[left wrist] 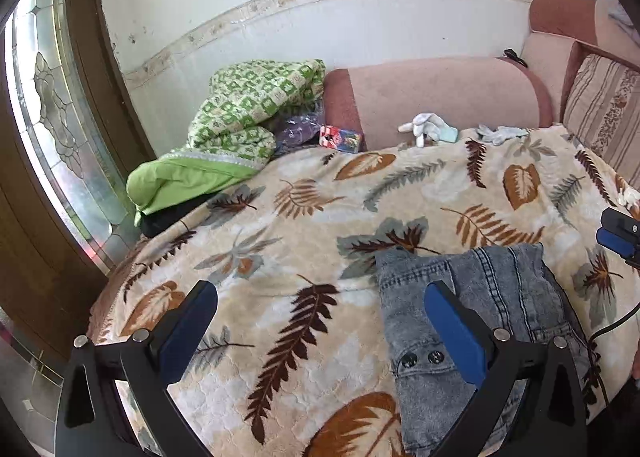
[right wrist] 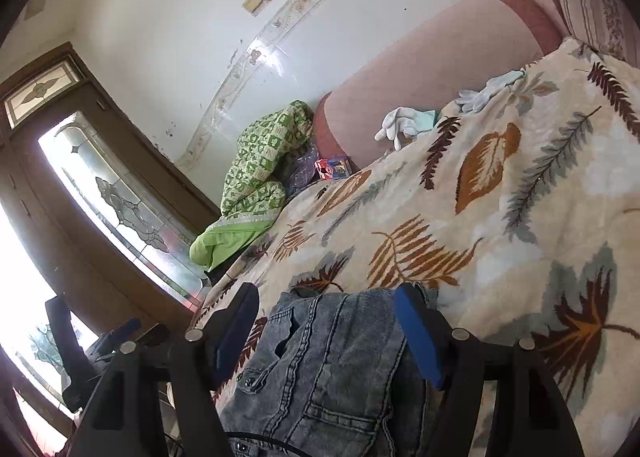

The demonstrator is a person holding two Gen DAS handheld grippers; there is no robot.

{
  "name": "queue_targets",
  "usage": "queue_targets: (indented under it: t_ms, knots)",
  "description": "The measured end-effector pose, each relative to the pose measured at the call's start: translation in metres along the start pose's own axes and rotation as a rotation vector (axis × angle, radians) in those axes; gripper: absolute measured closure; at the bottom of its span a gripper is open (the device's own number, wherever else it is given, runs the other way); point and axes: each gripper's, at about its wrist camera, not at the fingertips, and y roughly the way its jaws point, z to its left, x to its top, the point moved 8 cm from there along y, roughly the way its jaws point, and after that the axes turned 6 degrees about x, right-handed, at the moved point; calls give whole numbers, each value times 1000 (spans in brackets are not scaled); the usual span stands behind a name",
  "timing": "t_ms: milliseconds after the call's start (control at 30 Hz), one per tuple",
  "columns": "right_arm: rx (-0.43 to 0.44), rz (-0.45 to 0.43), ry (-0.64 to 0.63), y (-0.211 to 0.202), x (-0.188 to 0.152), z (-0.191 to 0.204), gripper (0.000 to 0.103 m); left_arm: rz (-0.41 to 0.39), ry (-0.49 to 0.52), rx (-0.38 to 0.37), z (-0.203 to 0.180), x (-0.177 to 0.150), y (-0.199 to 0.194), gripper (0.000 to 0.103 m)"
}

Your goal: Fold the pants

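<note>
One leaf-print blanket point(left wrist: 304, 217) covers the bed; white wall point(left wrist: 224, 9) behind.

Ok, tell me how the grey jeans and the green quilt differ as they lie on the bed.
The grey jeans are washed denim with seams and metal buttons; the green quilt is soft, with a checked print and a plain lime side. The jeans lie folded fairly flat at the near edge; the quilt is heaped in a tall bundle at the far corner by the wall. The jeans look the smaller pile. Both rest on the leaf-print blanket.
</note>
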Motion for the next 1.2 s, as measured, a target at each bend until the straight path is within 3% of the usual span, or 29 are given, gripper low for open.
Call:
queue_targets:
  t_ms: [267,600,1200]
  knots:
    - [-38,18,23,-26,-23,-13,26,104,27,-35,-12,-27,25,0]
    - [-75,91,74,-9,-33,-28,26,228,20,-83,-21,-54,50,0]
    - [-99,164,81,6,-46,-31,26,259,42,-116,-25,-69,53,0]
